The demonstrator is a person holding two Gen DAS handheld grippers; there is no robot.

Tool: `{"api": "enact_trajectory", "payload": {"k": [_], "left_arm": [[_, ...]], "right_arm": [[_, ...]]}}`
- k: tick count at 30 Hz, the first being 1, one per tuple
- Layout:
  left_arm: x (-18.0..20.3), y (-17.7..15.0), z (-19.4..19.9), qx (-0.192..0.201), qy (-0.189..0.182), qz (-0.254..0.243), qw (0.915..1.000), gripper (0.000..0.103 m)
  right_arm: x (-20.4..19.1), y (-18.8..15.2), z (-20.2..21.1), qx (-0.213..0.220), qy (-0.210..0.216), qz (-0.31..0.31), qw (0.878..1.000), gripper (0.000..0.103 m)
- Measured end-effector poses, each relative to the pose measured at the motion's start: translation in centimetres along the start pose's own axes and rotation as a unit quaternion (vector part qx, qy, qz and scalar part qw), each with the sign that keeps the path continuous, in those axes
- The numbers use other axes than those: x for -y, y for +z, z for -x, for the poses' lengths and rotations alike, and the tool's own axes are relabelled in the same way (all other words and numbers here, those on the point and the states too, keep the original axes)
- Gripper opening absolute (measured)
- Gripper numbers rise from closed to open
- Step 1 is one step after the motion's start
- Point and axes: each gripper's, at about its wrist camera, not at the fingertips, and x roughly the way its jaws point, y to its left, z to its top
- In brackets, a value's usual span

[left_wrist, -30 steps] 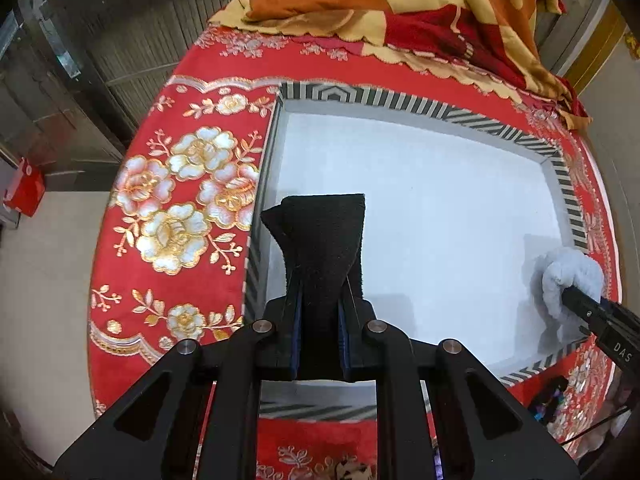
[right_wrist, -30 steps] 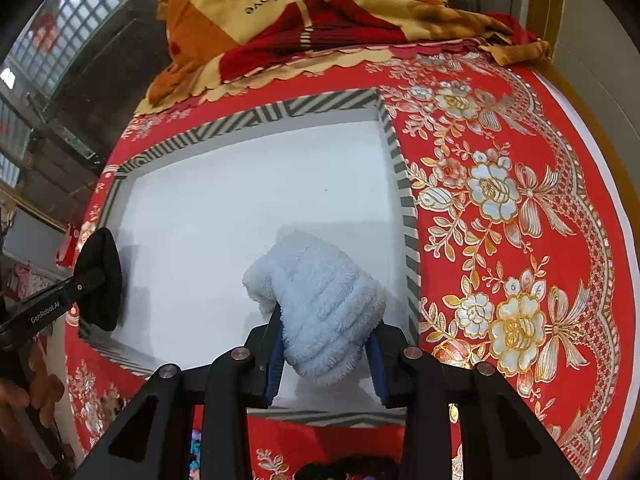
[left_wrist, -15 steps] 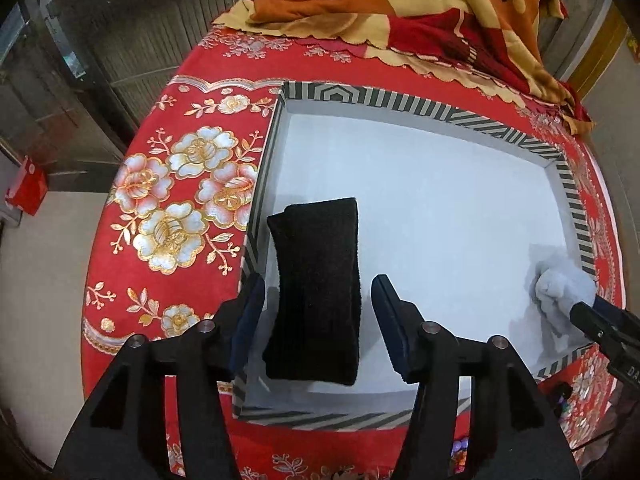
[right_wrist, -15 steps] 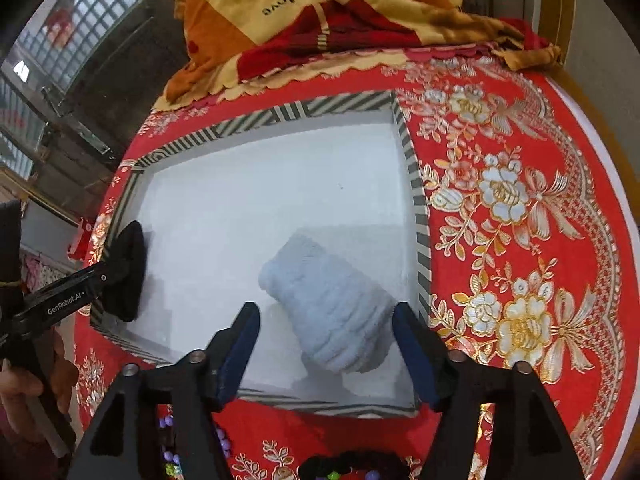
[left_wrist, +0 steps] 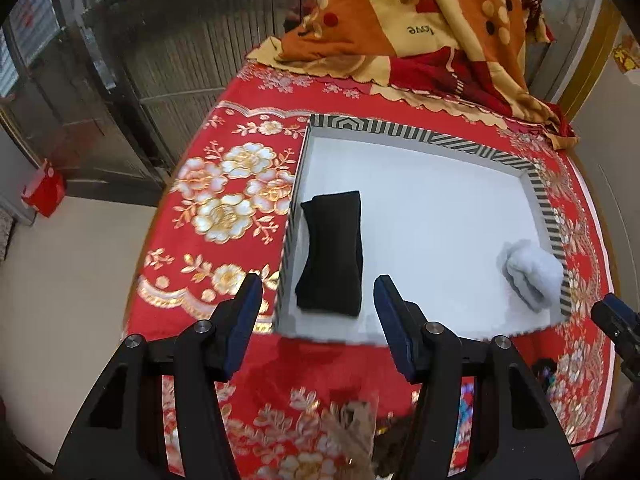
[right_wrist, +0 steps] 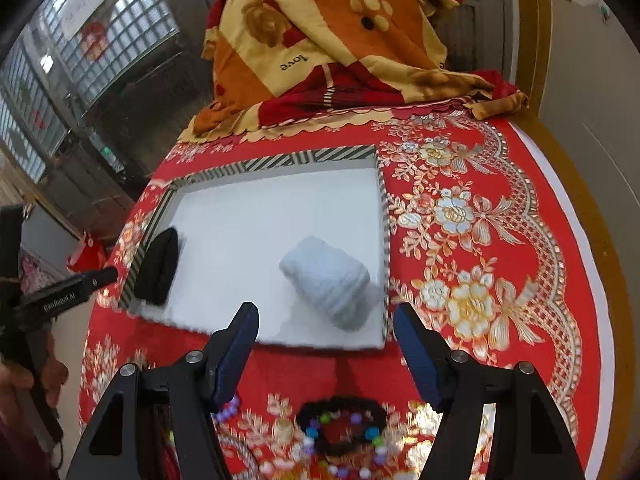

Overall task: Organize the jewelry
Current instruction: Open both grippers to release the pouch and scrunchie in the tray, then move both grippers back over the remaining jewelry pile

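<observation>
Left gripper (left_wrist: pixel 318 294) agape, flat black headband (left_wrist: pixel 333 254), fluffy

Our left tool (left_wrist: pixel 318 292) and right tool (right_wrist: pixel 326 320) are matte black angular frames with dark blue pads (right_wrist: pixel 236 344) and silver screws (right_wrist: pixel 194 357). White lettering marks the left tool's side; bare fingers (right_wrist: pixel 24 378) show beneath.

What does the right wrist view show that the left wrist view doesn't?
Only the right view shows the beaded bracelet clearly, lying on the red cloth near the open right gripper. Only the left view shows the black band full length, ahead of the open left gripper. Both show the tray, the black band at its left wall and the white band by its right wall.
</observation>
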Motion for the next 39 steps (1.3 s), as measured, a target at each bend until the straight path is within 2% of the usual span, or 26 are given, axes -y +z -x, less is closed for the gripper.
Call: {"api": "enact_trajectory", "payload": {"k": [5, 17, 28, 39], "left_arm": [[0.1, -2.1, 2.3, 0.015, 0.001, 0.0, 0.9999, 0.058], [0.3, -7.5, 4.9, -0.004, -0.005, 0.01, 0.9999, 0.058], [-1.2, -11.9, 5.4, -0.035, -0.014, 0.03, 0.9988, 0.058], [0.7, -12.0, 5.8, -0.03, -0.036, -0.002, 0.9989, 0.058]], "right_arm": [[0.4, -2.4, 1.6, 0.032, 0.008, -0.014, 0.999, 0.068], [0.1, -6.9, 3.4, -0.019, 0.044, 0.011, 0.999, 0.068], [0.7, -10.3, 5.2, -0.031, 0.032, 0.01, 0.999, 0.068], [0.1, -11.7, 5.2, -0.043, 0.032, 0.021, 0.998, 0.068]]}}
